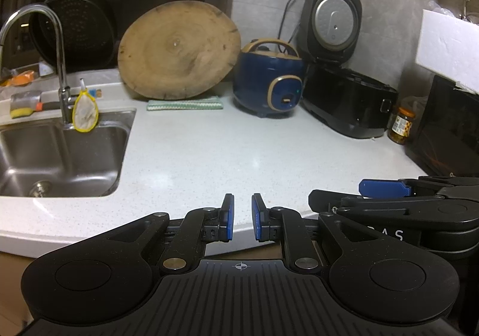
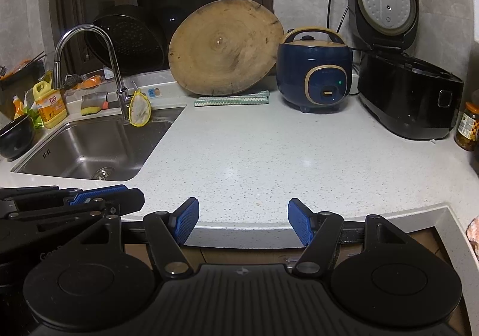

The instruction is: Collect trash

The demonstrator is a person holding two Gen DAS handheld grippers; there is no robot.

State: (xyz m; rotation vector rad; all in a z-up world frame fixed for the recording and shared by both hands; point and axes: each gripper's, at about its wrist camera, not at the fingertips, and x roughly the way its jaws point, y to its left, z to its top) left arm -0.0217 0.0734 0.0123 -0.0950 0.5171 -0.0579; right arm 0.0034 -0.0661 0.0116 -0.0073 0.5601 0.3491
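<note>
My left gripper (image 1: 242, 201) hovers over the front edge of the pale speckled countertop (image 1: 209, 156), its blue pads a narrow gap apart with nothing between them. It also shows side-on at the lower left of the right wrist view, left gripper (image 2: 101, 195). My right gripper (image 2: 243, 207) stands wide open and empty over the same counter edge, just to the right of the left one; one blue pad of the right gripper (image 1: 383, 187) shows in the left wrist view. A tiny white scrap (image 2: 432, 141) lies by the black cooker. Orange wrappers (image 2: 89, 83) lie behind the sink.
A steel sink (image 2: 89, 153) with a faucet (image 2: 113, 72) is at the left. A round wooden board (image 2: 224, 48), blue rice cooker (image 2: 314, 69), open-lidded black cooker (image 2: 407, 96) and jar (image 2: 468, 126) line the back. A green cloth (image 2: 232, 99) lies under the board.
</note>
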